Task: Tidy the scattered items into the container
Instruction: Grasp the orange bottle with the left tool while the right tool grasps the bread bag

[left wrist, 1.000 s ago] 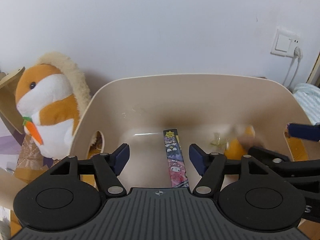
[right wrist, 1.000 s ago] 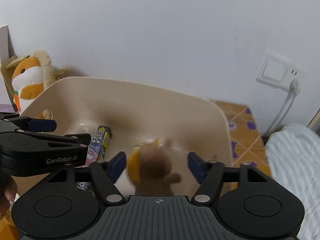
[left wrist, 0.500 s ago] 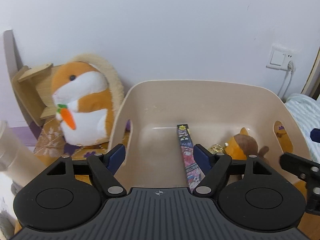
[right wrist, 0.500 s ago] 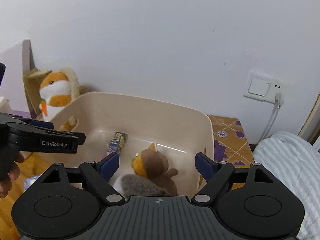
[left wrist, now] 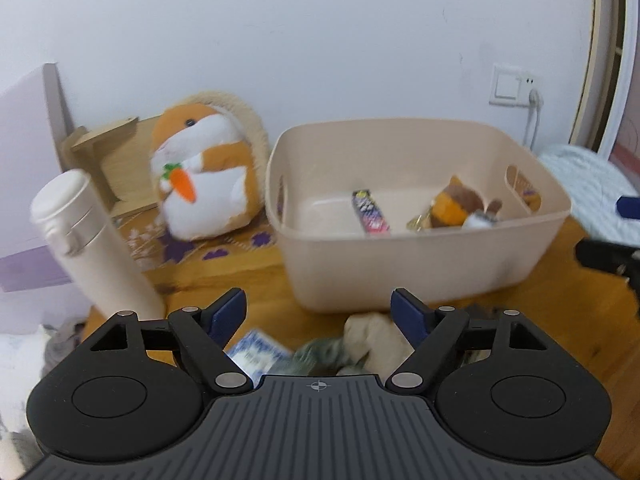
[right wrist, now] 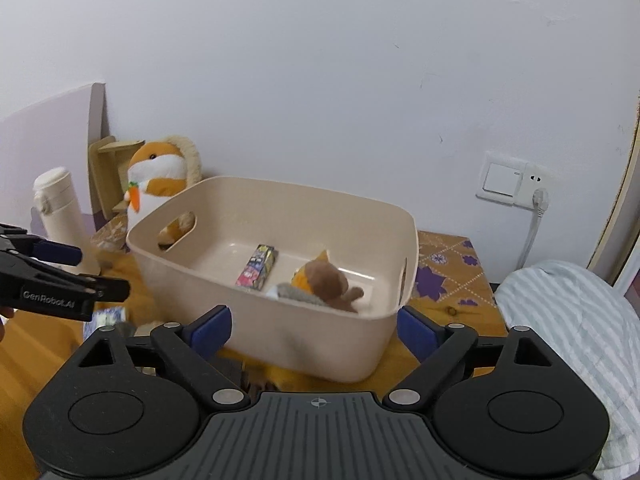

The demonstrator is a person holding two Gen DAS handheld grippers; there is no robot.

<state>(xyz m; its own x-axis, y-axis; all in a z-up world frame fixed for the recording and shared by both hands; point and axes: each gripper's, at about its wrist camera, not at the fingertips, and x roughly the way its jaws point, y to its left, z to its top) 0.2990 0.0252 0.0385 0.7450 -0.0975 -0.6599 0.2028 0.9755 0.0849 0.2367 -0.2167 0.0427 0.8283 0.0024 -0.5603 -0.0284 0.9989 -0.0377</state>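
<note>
A beige plastic bin (left wrist: 420,268) (right wrist: 304,336) stands on the wooden table. Inside lie a colourful printed box (left wrist: 370,212) (right wrist: 258,266) and a small brown-and-orange plush toy (left wrist: 460,204) (right wrist: 324,280). My left gripper (left wrist: 320,312) is open and empty, in front of the bin, above a blue-white packet (left wrist: 256,354) and crumpled beige and grey-green cloth items (left wrist: 372,340). My right gripper (right wrist: 314,326) is open and empty, at the bin's near side. The left gripper also shows in the right wrist view (right wrist: 60,276).
A large orange-and-white hamster plush (left wrist: 204,168) (right wrist: 156,172) sits left of the bin against the wall. A white thermos (left wrist: 92,240) (right wrist: 58,216) stands at the left. A striped bed cover (right wrist: 568,320) lies to the right. A wall socket (right wrist: 508,178) has a cable plugged in.
Both grippers have pulled back and up from the bin. The right gripper let the brown plush go and it now lies inside. Loose items in front of the bin have come into view.
</note>
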